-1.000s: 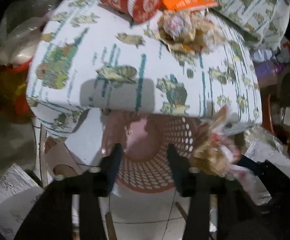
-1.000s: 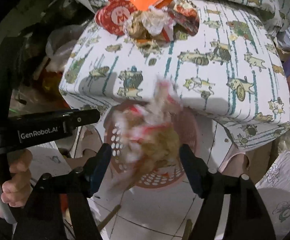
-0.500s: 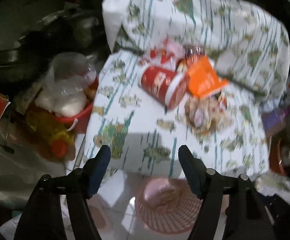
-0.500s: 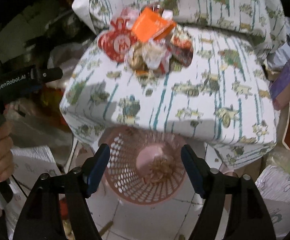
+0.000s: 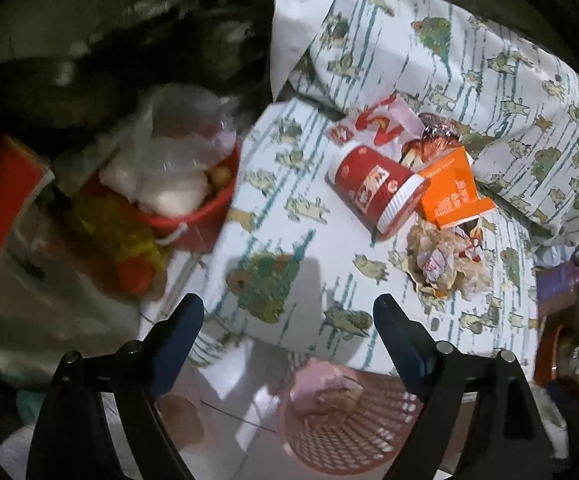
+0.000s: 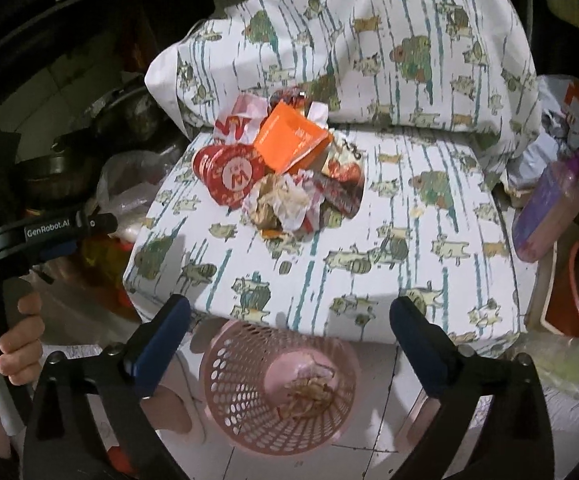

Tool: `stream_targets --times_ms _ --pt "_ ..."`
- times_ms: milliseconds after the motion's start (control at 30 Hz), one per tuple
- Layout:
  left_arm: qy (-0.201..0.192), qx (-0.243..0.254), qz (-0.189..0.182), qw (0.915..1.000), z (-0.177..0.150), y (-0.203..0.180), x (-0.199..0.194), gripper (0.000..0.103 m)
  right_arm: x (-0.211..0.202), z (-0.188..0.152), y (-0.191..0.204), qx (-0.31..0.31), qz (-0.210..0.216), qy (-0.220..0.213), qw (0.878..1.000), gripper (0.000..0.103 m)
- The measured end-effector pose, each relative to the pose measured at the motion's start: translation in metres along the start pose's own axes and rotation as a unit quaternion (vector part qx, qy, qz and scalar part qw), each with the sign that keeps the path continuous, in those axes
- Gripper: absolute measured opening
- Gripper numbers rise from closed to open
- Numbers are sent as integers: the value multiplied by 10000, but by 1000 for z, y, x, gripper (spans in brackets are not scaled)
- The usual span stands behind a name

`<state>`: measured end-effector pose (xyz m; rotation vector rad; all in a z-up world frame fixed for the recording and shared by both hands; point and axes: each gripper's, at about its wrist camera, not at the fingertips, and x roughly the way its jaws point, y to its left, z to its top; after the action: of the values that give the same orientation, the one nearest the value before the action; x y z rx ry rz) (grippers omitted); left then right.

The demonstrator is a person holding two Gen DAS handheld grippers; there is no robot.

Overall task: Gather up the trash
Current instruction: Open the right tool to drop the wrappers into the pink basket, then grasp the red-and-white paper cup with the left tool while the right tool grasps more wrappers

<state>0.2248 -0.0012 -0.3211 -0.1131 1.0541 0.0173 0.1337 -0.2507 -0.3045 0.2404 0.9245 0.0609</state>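
A heap of trash lies on a cloth-covered seat [image 6: 369, 240]: a red paper cup [image 5: 377, 192] on its side, an orange carton [image 5: 449, 196], a crumpled wrapper [image 5: 445, 264] and a red-white bag [image 5: 377, 128]. The cup [image 6: 229, 178], carton [image 6: 293, 140] and wrapper [image 6: 285, 204] also show in the right wrist view. A pink perforated basket [image 6: 257, 400] stands on the floor below the seat's front edge with crumpled trash [image 6: 309, 388] inside; it also shows in the left wrist view [image 5: 353, 432]. My left gripper [image 5: 285, 316] and right gripper [image 6: 289, 320] are open and empty above the basket.
A red bucket [image 5: 193, 216] with plastic bags stands left of the seat. A purple container [image 6: 545, 216] lies at the right. A patterned pillow [image 6: 369, 40] backs the seat. The left tool and the hand holding it [image 6: 17, 320] show at the left of the right wrist view.
My right gripper let go of a crumpled wrapper, which fell into the pink basket. Both grippers rose and pulled back from the basket; the left one opened wider.
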Motion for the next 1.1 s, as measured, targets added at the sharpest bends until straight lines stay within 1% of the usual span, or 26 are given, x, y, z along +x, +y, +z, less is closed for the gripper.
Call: stream_targets --times_ms 133,200,267,300,367,400,433,500,533,600,667,767,867,900,967,1033,1100 --pt "-84 59 -112 9999 3 -5 -6 88 -5 11 -6 37 -37 -79 10000 99" --pt "-78 82 -145 9998 11 -9 -8 88 -8 25 -9 57 72 -83 9999 99" --pt "-169 231 -174 9994 27 -17 -16 88 -11 45 -11 16 73 -127 9999 99" --pt "-250 291 -142 9992 33 -20 -21 88 -12 56 -11 -15 7 -194 9998 99" --pt "-643 368 24 9972 44 -25 -37 90 -11 76 -10 -55 -76 -350 9993 102" --pt "-802 442 128 9957 51 -30 -43 91 -9 85 -10 -33 -34 -382 9993 103" --pt "-856 493 140 9950 56 -33 -45 93 -5 91 -12 41 30 -380 9993 103" --pt "-895 512 109 9946 71 -37 -45 97 10 99 -14 375 291 -222 9986 103" --pt "-896 477 102 9948 78 -37 -43 102 21 101 -15 509 376 -66 9980 103" --pt "-908 365 96 9952 92 -37 -37 103 44 103 -15 612 340 166 9974 103" --pt "-874 292 123 9957 106 -36 -27 103 64 103 -14 588 165 298 9977 103" --pt "-673 314 181 9971 120 -33 -8 103 92 104 -13 450 -15 598 9972 103" --pt "-383 39 36 9993 125 -24 9 103 115 103 -8 469 51 857 9952 103" --pt "-263 -69 -6 9996 129 -22 17 103 126 101 -5 508 51 1040 9933 103" --pt "-141 -87 -41 9999 135 -23 28 103 142 98 2 441 -22 1284 9907 103" --pt "-31 -94 -19 9999 139 -26 38 103 152 96 9 243 -150 1344 9905 103" --pt "92 -165 -52 9998 143 -27 50 103 159 94 16 -14 -393 1291 9909 103"
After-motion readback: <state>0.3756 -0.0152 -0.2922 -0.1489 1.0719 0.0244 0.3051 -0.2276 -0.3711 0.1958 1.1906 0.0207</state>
